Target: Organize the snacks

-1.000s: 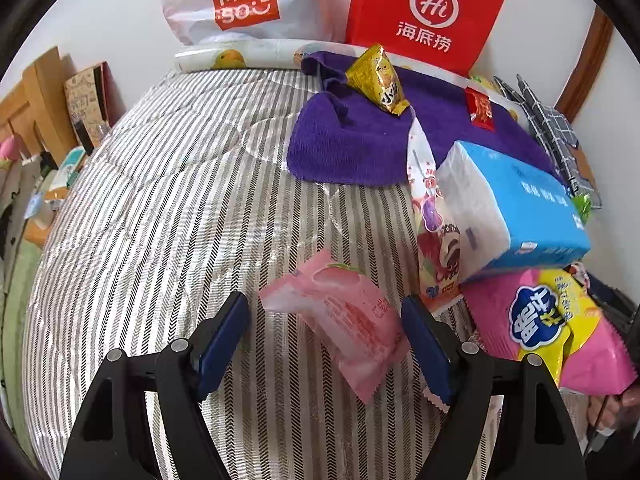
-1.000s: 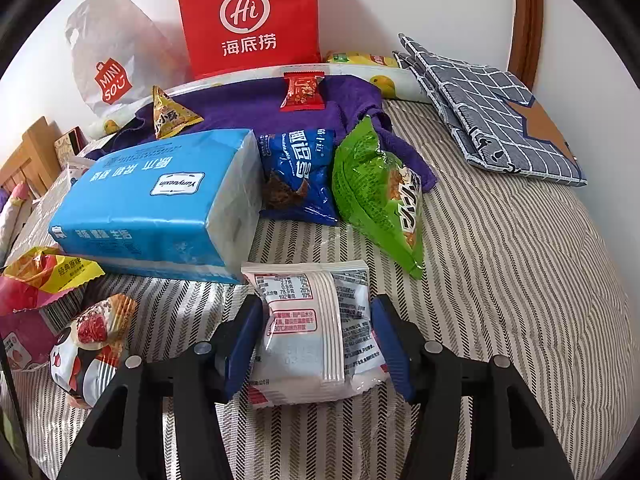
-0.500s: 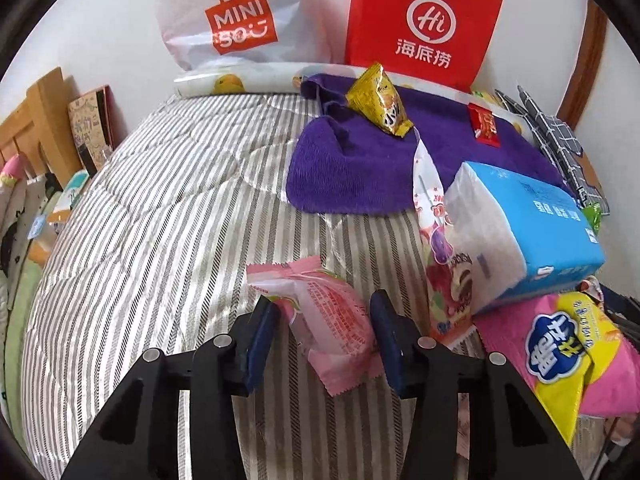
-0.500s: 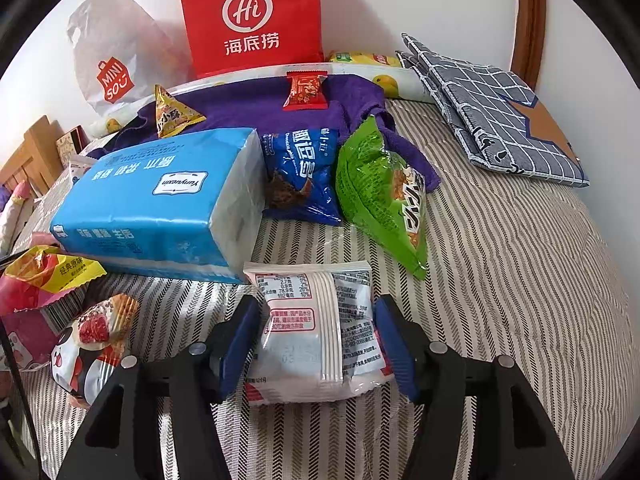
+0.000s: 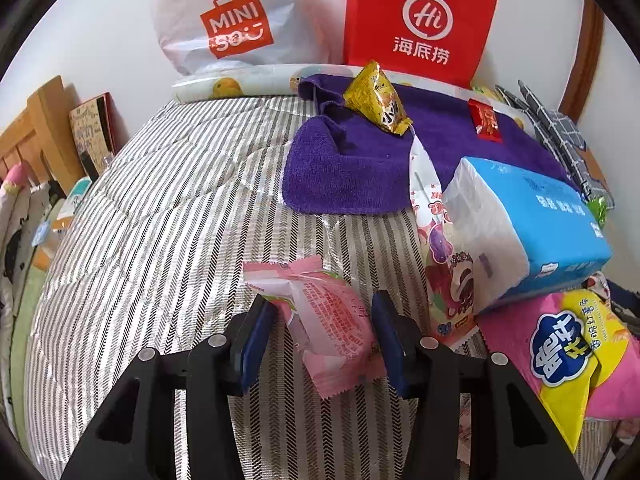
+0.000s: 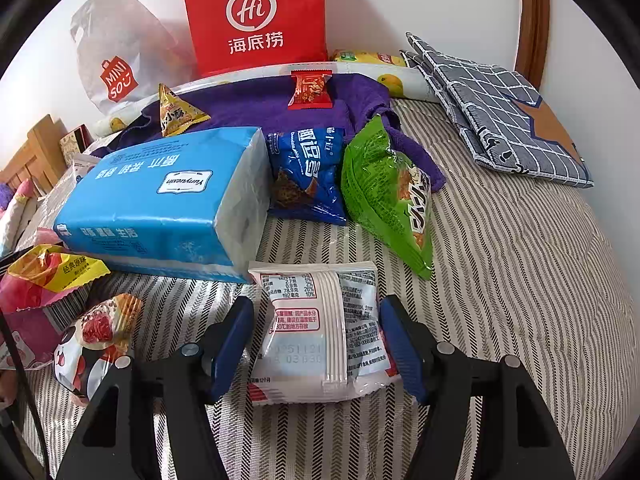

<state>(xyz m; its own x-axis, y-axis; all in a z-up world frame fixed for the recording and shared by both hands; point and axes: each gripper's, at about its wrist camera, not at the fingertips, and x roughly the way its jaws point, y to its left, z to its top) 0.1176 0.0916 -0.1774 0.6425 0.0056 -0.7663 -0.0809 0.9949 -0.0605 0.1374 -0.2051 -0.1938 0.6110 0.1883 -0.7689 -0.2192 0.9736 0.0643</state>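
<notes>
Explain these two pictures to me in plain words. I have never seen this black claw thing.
There is no robot here: a person carries a two-fingered clamp in each hand, and a wide-angle camera on each looks forward along its fingers. One picture comes from the left clamp, the other from the right.

The left hand-held gripper has closed around a pink snack packet. The right hand-held gripper straddles a white snack packet, lying on the striped bed cover, with gaps at both pads.

Nearby lie a blue tissue pack, a green chip bag, a dark blue snack bag and a purple towel. A red paper bag stands at the wall.
</notes>
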